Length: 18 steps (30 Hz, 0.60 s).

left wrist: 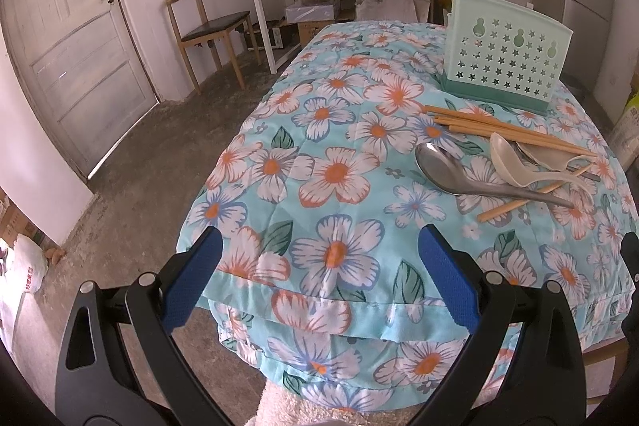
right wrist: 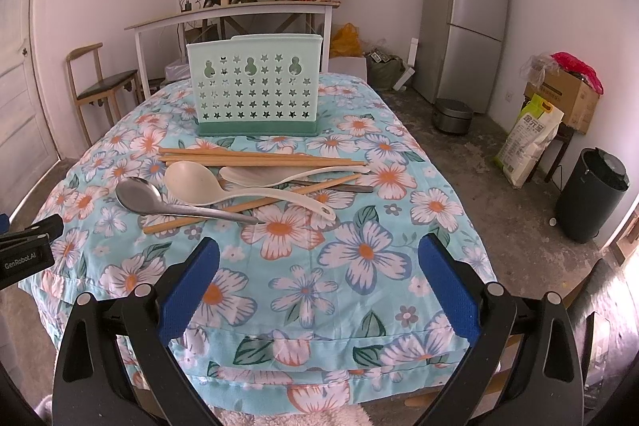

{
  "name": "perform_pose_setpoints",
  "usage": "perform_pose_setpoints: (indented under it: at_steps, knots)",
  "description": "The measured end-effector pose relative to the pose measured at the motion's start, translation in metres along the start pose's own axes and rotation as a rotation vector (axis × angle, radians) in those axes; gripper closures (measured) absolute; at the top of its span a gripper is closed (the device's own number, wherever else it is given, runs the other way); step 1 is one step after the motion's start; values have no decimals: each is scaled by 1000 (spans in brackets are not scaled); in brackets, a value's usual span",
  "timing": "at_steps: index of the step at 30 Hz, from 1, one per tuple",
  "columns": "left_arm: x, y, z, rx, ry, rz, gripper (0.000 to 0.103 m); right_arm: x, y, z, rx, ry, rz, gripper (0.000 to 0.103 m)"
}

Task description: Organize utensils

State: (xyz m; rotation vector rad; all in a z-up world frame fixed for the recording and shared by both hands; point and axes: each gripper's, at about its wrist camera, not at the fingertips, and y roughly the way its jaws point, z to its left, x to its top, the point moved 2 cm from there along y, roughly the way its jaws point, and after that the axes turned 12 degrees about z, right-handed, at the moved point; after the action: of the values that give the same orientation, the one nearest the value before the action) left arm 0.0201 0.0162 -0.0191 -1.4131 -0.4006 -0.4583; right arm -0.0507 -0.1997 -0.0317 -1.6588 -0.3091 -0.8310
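Nothing's been picked up yet, both the left gripper (left wrist: 319,258) and right gripper (right wrist: 319,266) are held wide open and empty, so the steel spoon (right wrist: 139,198) topping the pile before the holder (right wrist: 255,86) is probably best grabbed first, handle-side.
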Motion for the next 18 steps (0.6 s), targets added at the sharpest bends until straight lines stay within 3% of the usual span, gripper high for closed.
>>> perform_pose_setpoints:
  at_steps: [18]
  knots:
    - [-1,0,2,-3,-4,2,8,-1,-1,0,-1,0,1,6]
